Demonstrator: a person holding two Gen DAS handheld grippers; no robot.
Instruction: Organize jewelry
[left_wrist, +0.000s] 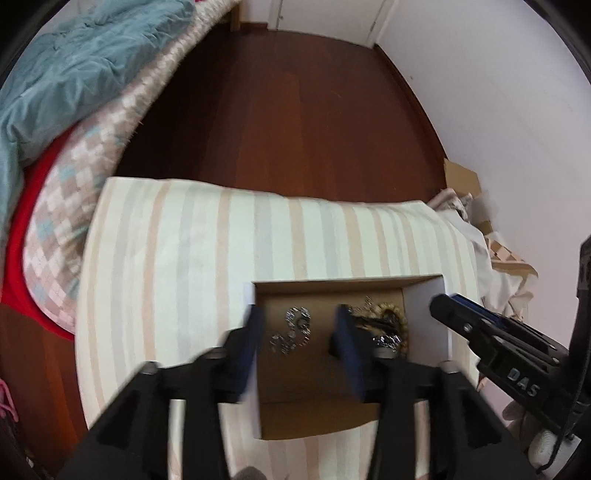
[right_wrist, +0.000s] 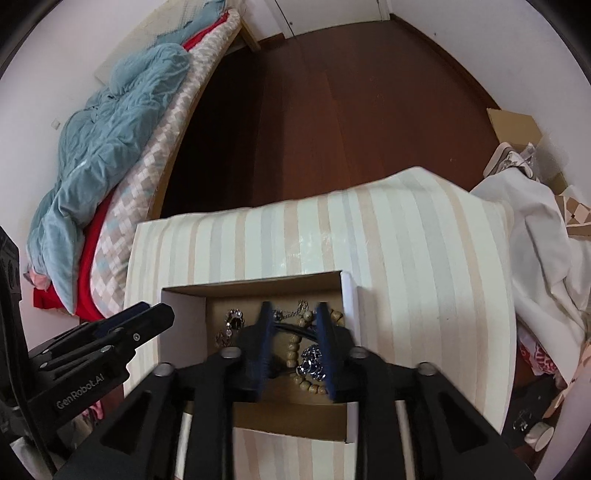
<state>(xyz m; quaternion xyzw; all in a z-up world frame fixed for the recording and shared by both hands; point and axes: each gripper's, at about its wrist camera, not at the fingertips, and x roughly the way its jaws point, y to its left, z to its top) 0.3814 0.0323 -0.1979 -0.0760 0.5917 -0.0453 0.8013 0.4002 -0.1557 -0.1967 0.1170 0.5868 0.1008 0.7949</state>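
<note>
An open cardboard box (left_wrist: 424, 295) with white walls sits on a striped table (left_wrist: 177, 251). Inside lie a silver chain piece (left_wrist: 293, 328) at the left and a wooden bead bracelet (left_wrist: 391, 314) with dark cords at the right. My left gripper (left_wrist: 299, 332) is open and empty above the box's left half. In the right wrist view the box (right_wrist: 349, 291) holds the bead bracelet (right_wrist: 293, 350), a silver charm (right_wrist: 312, 360) and a dark-stone piece (right_wrist: 234, 321). My right gripper (right_wrist: 293, 325) is open, its fingers either side of the beads and cords.
A bed with a teal blanket (left_wrist: 74, 74) and checked quilt stands at the left. Dark wooden floor (left_wrist: 295, 110) lies beyond the table. White cloth and cardboard boxes (right_wrist: 517, 125) are piled at the right by the wall.
</note>
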